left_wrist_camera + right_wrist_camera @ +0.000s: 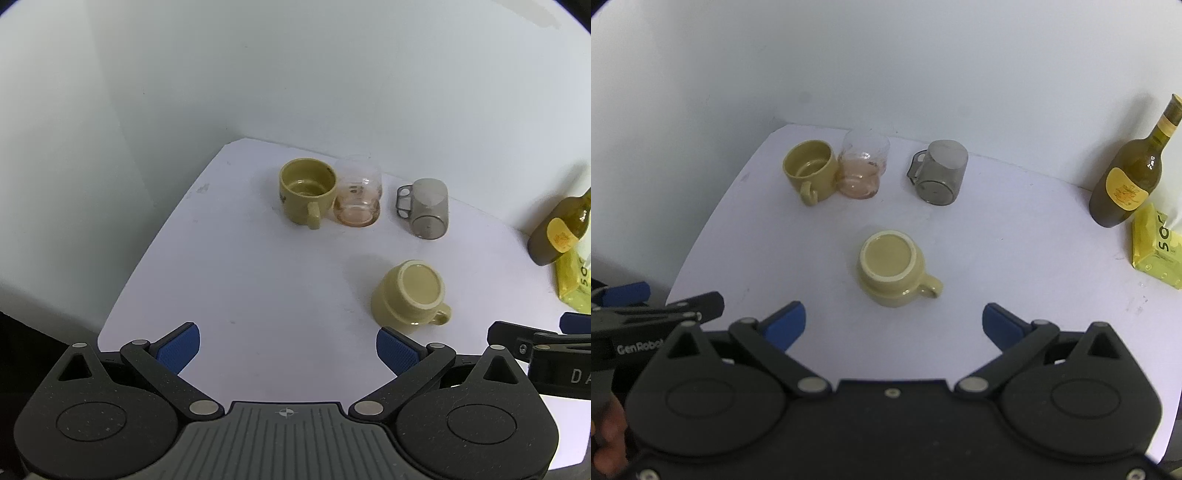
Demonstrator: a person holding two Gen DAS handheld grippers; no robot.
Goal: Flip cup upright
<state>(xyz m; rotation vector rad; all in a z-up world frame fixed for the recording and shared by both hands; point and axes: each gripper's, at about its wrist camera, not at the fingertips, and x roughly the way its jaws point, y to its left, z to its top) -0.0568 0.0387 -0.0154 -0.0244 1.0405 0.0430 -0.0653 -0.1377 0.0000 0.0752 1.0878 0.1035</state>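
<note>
A pale yellow mug [892,275] stands upside down in the middle of the white table, base up, handle to the right; it also shows in the left wrist view [410,295]. My right gripper [894,325] is open and empty, just in front of this mug. My left gripper [288,352] is open and empty, to the left of the mug and nearer the table's front edge. A grey translucent cup [940,177] with a handle also stands upside down at the back; it shows in the left wrist view [426,208] too.
An upright olive mug [810,171] and a clear pinkish glass [862,168] stand side by side at the back left. A green bottle [1130,173] and a yellow packet [1156,247] stand at the right. A white wall [886,66] backs the table [1015,251].
</note>
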